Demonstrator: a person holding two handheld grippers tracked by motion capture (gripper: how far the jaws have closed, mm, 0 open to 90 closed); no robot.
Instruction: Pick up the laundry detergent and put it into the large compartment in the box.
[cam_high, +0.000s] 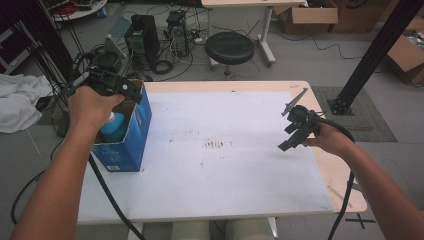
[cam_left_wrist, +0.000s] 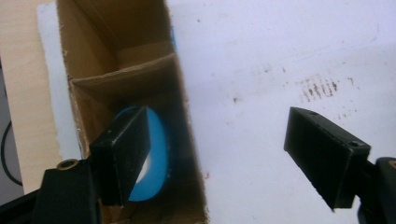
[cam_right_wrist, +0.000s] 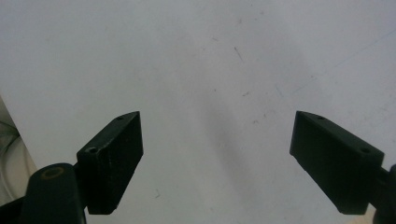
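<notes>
A black round stool (cam_high: 229, 47) stands on the grey floor (cam_high: 320, 65) beyond the counter (cam_high: 320, 165), near computer towers (cam_high: 142, 40) and cardboard boxes (cam_high: 307, 17).

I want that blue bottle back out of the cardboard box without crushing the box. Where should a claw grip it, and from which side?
Probably from straight above. The blue bottle stands upright, deep in the near compartment of the box, whose walls block its sides, so the top is the only part within reach. The open left claw hangs over the box opening; lower it with both jaws inside the walls and close on the bottle's upper part.
</notes>
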